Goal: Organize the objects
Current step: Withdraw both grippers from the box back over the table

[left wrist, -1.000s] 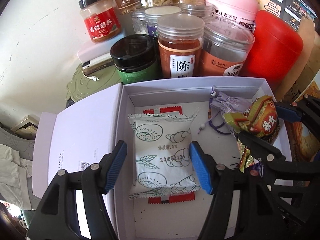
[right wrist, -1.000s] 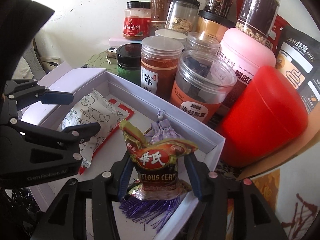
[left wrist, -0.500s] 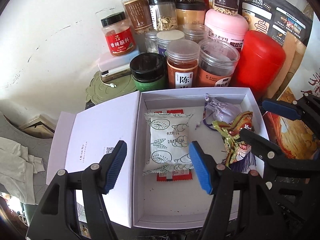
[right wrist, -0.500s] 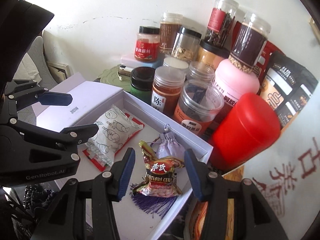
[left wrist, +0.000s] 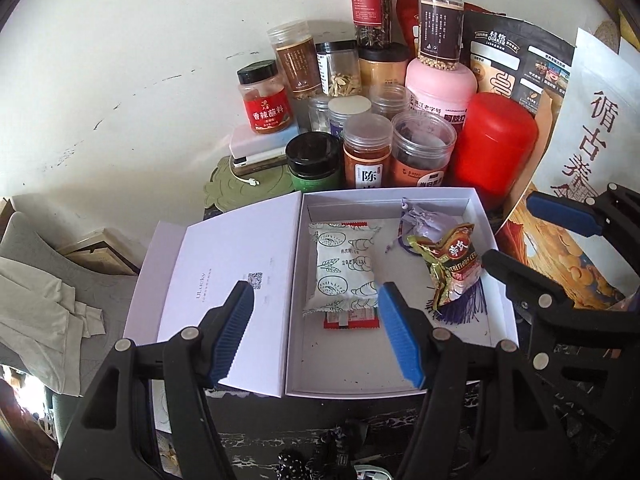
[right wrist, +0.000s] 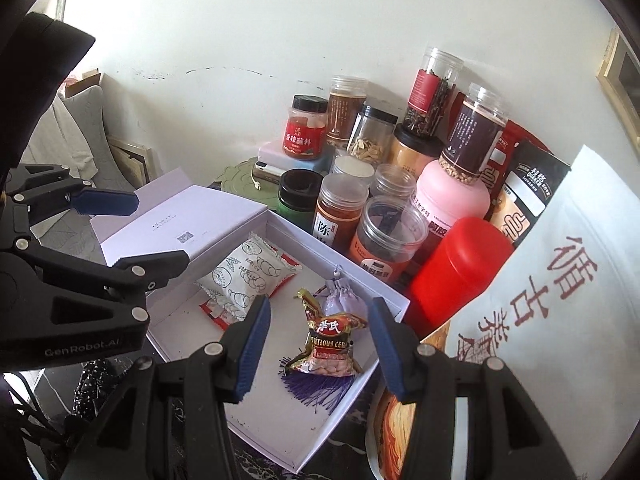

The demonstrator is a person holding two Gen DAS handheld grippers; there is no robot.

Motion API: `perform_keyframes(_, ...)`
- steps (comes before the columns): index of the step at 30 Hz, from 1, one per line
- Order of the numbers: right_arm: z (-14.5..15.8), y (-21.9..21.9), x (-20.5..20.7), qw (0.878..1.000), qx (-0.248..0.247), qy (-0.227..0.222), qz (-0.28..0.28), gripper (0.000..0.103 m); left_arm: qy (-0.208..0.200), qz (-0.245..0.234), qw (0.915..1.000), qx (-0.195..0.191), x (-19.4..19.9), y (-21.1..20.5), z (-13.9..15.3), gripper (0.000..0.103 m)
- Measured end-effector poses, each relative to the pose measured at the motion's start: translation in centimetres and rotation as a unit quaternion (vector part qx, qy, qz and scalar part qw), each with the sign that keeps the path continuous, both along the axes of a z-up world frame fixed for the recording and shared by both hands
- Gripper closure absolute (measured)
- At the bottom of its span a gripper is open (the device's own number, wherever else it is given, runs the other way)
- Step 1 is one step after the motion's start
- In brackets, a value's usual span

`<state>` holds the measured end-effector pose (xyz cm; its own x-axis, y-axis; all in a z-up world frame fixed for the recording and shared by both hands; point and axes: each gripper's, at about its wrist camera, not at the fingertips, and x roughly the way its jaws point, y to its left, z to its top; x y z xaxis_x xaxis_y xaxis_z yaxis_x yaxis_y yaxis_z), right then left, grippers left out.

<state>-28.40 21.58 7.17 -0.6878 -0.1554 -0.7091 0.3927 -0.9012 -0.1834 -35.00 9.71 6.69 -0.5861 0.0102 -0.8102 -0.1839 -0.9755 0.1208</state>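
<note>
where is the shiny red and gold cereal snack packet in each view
Left wrist: the shiny red and gold cereal snack packet lies at the right side of the open white cardboard box, right of centre.
Right wrist: the packet sits low centre, between the open right tool's fingers.
Shared landmark: the red plastic canister behind the box.
</note>
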Motion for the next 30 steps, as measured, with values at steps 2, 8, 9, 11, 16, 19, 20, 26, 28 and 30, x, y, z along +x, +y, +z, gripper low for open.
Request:
perform_keyframes(2, 0.5, 0.1, 0.7, 1.0, -0.001, 0.005, 0.001, 0.052, 0.003, 0.002, 1.0, 0.002, 0.8, -0.2, 0.6, 0.04)
perform_keyframes(8, 1.9, 0.3, 3.3, 1.0, -0.004, 0.019, 0.005, 0.052, 0.015, 0.005, 0.9998, 0.009, 3.7, -0.8, 2.3, 0.04)
perform_keyframes(9, 2.1, 0.3, 3.7, 1.0, -0.004, 0.02, 0.006, 0.052, 0.017, 0.006, 0.9998, 0.009, 4.1, -0.9, 2.6, 0.04)
perform_keyframes(11, 2.6, 0.3, 4.7, 1.0, -0.005, 0.025, 0.008, 0.052, 0.021, 0.008, 0.9997, 0.011, 5.2, -1.2, 3.2, 0.04)
perform_keyframes(16, 3.8, 0.4, 7.0, 0.999, -0.01, 0.035, 0.013, 0.052, 0.034, 0.014, 0.9993, 0.012, 7.9, -1.8, 4.8, 0.04)
perform_keyframes(19, 4.5, 0.5, 8.4, 0.999, -0.012, 0.04, 0.018, 0.052, 0.041, 0.017, 0.999, 0.012, 9.6, -2.1, 5.8, 0.04)
perform_keyframes(20, 4.6, 0.5, 8.8, 0.999, -0.013, 0.042, 0.019, 0.052, 0.043, 0.018, 0.9988, 0.012, 10.2, -2.3, 6.1, 0.04)
perform_keyframes(26, 5.3, 0.7, 11.6, 0.998, -0.017, 0.049, 0.023, 0.052, 0.052, 0.021, 0.9983, 0.015, 13.4, -2.5, 7.0, 0.037)
perform_keyframes(28, 5.3, 0.7, 12.5, 0.998, -0.018, 0.05, 0.025, 0.052, 0.054, 0.021, 0.9982, 0.016, 14.6, -2.6, 7.2, 0.037)
perform_keyframes(30, 5.3, 0.7, 13.3, 0.998, -0.018, 0.051, 0.028, 0.052, 0.056, 0.022, 0.998, 0.016, 15.6, -2.6, 7.3, 0.037)
